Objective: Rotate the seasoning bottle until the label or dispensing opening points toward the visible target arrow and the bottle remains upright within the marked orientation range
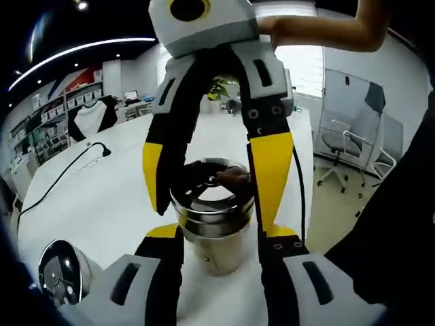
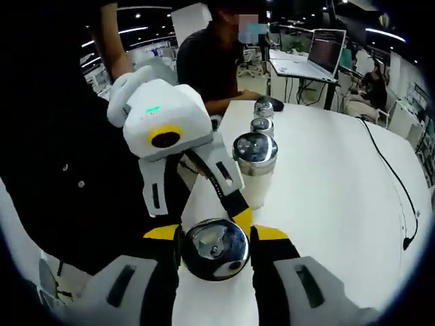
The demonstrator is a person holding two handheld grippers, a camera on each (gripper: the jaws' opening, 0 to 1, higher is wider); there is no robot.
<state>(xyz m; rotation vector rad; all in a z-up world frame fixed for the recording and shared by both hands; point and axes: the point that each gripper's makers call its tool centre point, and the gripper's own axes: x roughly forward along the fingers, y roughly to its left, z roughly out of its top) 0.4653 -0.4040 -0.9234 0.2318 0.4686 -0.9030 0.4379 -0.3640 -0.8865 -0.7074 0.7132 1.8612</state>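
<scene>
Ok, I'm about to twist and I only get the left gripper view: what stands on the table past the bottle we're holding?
Observer: In the right gripper view, three more shakers stand in a row beyond the held bottle.
Operator: Anyone near them?
Observer: Yes, a person in a dark shirt sits at the far end of the table, one hand by the row.
Operator: Anything else back there?
Observer: An open laptop on another desk behind.
</scene>
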